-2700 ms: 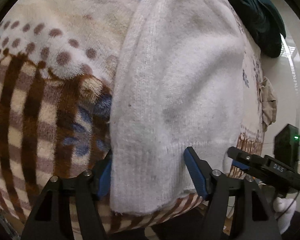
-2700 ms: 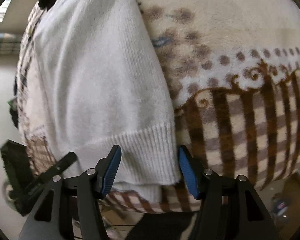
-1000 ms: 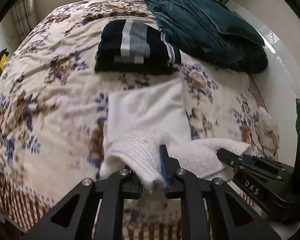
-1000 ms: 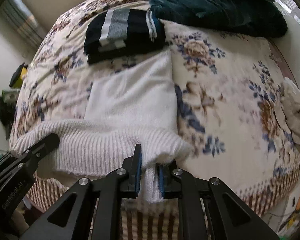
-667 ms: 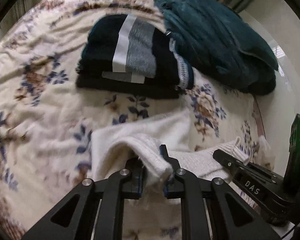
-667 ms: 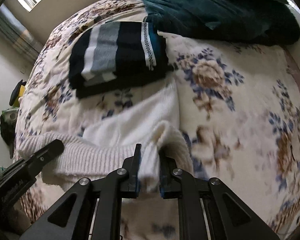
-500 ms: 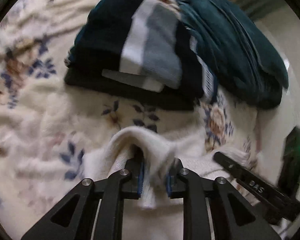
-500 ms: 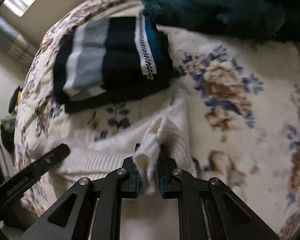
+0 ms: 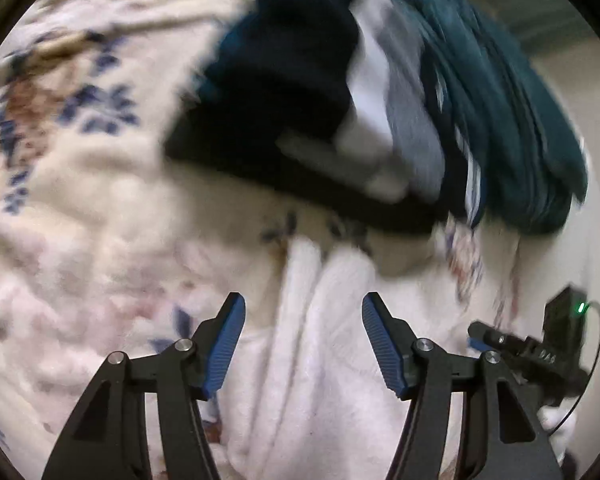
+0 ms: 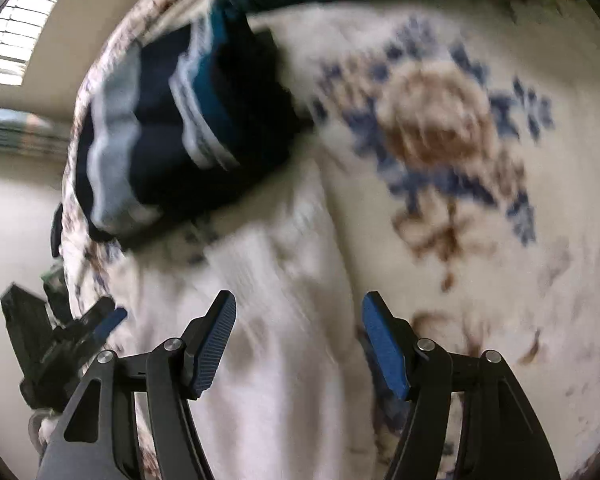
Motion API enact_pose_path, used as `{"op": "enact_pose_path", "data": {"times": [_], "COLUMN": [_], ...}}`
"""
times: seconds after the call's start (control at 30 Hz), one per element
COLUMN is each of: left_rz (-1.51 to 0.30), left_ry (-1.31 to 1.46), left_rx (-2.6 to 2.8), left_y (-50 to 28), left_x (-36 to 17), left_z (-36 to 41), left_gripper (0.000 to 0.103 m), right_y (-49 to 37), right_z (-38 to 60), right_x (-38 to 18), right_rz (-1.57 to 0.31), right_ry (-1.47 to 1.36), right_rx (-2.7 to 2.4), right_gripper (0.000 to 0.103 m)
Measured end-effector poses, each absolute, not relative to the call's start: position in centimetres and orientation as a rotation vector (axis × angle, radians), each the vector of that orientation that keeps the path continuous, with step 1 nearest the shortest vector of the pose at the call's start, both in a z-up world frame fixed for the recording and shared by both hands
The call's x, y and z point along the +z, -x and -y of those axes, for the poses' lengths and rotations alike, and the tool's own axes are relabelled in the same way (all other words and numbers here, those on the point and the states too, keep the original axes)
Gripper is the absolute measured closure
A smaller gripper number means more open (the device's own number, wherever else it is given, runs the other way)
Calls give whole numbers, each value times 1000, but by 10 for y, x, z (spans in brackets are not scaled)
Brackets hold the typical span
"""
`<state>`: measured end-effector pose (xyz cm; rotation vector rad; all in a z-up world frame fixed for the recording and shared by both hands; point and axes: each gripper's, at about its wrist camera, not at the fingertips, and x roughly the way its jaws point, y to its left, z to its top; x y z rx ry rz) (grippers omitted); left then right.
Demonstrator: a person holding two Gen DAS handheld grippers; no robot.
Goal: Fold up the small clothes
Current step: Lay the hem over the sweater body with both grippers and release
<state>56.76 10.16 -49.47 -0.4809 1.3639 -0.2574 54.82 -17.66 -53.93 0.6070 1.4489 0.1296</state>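
- On the bed, I am seeing the white sweater (image 9: pixel 320 360) lying on the floral blanket (image 9: pixel 80 200); its near part is sitting between both sets of jaws, and its far edge is reaching just short of the folded striped sweater (image 9: pixel 300 92).
- I am holding the left gripper (image 9: pixel 303 344) with its jaws spread wide; the blue pads (image 9: pixel 226 346) are standing apart on either side of the white knit and gripping nothing.
- I am holding the right gripper (image 10: pixel 298 344) the same way, jaws wide apart, the white sweater (image 10: pixel 284 360) lying loose beneath them and its right edge running up past the right pad.
- Both views are blurring, so I cannot tell how neatly the sweater's layers are lying.
- My left wrist view is showing the dark teal garment (image 9: pixel 520 120) heaped beyond the striped sweater, and the other gripper's tip with a green light at the right edge.
- My right wrist view is showing what the left one is not: a large brown and blue flower (image 10: pixel 436 120) printed on the blanket to the right of the sweater, a window (image 10: pixel 12 12) at upper left, and the left gripper's black body at the left edge.
- That same view is showing the striped sweater (image 10: pixel 172 128) with its teal and white bands turned toward me.
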Motion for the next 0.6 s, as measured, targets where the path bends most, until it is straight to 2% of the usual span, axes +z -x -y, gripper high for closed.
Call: {"op": "enact_pose_path", "data": {"times": [0.07, 0.1, 0.13, 0.17, 0.3, 0.4, 0.47, 0.53, 0.57, 0.6], "left_rz": [-1406, -1404, -1390, -1381, -1261, -1314, -1409, -1423, -1429, -1422], "left_ry": [370, 306, 257, 218, 261, 369, 438, 499, 514, 514], "left_rx": [-321, -337, -361, -355, -285, -215, -209, -209, -219, -220], "left_y": [-571, -569, -566, -564, -554, -556, -561, -562, -562, -560], "left_x": [-505, -508, -509, -509, -481, -502, -530, -537, -534, -526], "left_z": [-75, -63, -53, -49, -83, -116, -125, -133, -135, -140], "left_gripper": [45, 61, 83, 95, 96, 95, 91, 87, 78, 62], "right_y": [-541, -538, -535, -531, -518, -529, -547, -561, -562, -561], "right_z": [170, 167, 164, 162, 165, 155, 145, 142, 144, 147], "right_x": [-556, -563, -563, -561, -533, -512, -526, -554, -556, -555], "right_rz": [-1468, -1471, -1441, -1413, -1309, -1238, -1276, -1384, -1405, -1410], "right_ry": [-611, -601, -591, -570, -566, -471, -350, -359, -361, -364], "right_rx": [168, 184, 180, 159, 135, 148, 121, 152, 158, 160], "right_gripper": [36, 54, 81, 94, 96, 98, 98, 98, 98, 93]}}
